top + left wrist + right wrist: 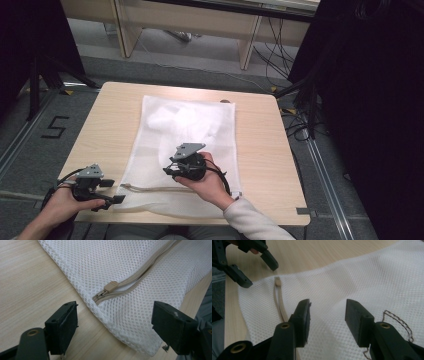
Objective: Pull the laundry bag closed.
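Note:
A white mesh laundry bag (190,125) lies flat on the wooden table (110,115). A beige zipper (150,189) runs along its near edge. The zipper pull (111,286) sits at the bag's near left end, with the teeth beside it slightly parted. My left gripper (114,191) is open at that corner; in the left gripper view (115,312) the corner lies between its jaws, untouched. My right gripper (169,168) hovers open over the bag's near middle, nothing between its jaws (327,306). The zipper pull (278,282) and the left gripper (260,275) appear beyond it.
The bag's near edge hangs slightly over the table's front edge (200,220). A thin dark cord (398,320) lies on the mesh by the right gripper. Bare wood flanks the bag on both sides. Cables (300,120) and a floor mark "5" (54,127) lie off the table.

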Available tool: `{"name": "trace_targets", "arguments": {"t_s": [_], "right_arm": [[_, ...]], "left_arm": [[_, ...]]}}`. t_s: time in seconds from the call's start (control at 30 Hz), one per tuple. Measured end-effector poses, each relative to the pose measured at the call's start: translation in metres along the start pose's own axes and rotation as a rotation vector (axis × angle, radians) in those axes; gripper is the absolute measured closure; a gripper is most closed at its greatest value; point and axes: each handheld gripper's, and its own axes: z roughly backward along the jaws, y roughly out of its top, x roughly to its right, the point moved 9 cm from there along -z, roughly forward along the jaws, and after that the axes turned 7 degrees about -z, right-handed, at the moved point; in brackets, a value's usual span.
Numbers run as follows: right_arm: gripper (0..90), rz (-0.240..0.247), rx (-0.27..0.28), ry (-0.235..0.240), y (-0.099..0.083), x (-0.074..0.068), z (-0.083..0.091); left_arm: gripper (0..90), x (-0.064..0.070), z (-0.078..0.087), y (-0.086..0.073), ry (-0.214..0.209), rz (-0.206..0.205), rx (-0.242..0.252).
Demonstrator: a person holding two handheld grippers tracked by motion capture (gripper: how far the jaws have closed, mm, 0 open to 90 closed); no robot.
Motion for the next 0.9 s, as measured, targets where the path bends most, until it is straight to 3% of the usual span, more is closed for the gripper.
{"name": "trace_targets", "arguments": {"t_s": [0.13,0.4,0.53,0.7,0.9], "right_arm": [[59.2,0.016,-0.009,0.029,0.008,-0.007,-0.009],[61.9,0.016,-0.041,0.106,0.02,-0.028,-0.035],[62.4,0.05,-0.055,0.136,0.024,-0.04,-0.05],[63.0,0.07,-0.08,0.166,0.026,-0.052,-0.065],[62.9,0.056,-0.11,0.188,0.021,-0.057,-0.077]], "left_arm": [[20.6,-0.002,0.002,-0.002,0.004,-0.01,-0.027],[20.4,0.001,0.002,-0.001,-0.014,0.002,-0.015],[20.4,0.001,0.001,-0.001,-0.014,0.002,-0.015],[20.4,0.001,0.001,-0.002,-0.013,0.013,-0.02],[20.4,0.0,0.001,-0.002,-0.008,-0.001,-0.023]]}}
